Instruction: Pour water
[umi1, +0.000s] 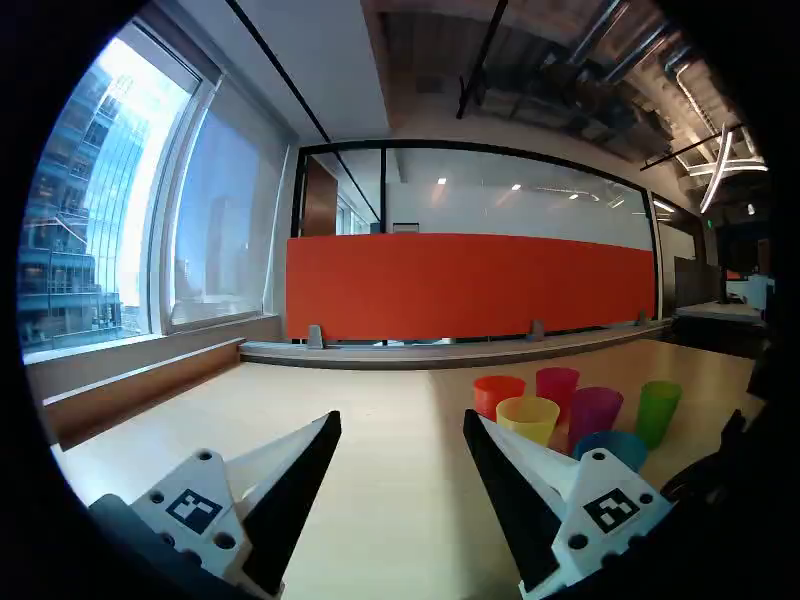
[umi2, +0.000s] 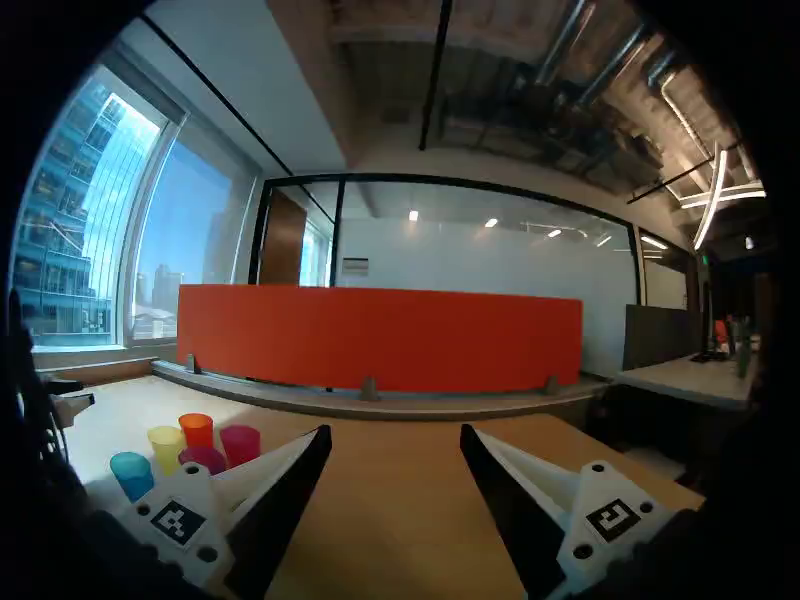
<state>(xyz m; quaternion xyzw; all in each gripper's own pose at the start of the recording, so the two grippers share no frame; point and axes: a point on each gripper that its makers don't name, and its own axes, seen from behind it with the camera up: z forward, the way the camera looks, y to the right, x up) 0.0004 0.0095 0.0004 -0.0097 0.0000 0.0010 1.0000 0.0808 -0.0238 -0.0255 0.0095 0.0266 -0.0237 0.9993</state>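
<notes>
Left gripper (umi1: 400, 415) and right gripper (umi2: 395, 432) hover released, empty, above the pale wooden surface (umi1: 380, 400), probably poised toward the 6 coloured plastic cups (umi1: 594, 410).

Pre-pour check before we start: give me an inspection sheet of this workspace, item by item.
Surface: pale wooden table, lit from the window side.
Job's things: six plastic cups standing upright in a tight cluster: orange cup, yellow cup, pink cup, purple cup, green cup, blue cup.
Clutter: nothing seen.
Grippers: left gripper open, holding nothing; right gripper open, holding nothing; neither touches a cup.
Cables: nothing seen.
Surroundings: orange divider panel along the table's far edge; large window looking onto buildings; glass wall and exposed ceiling pipes behind.
</notes>
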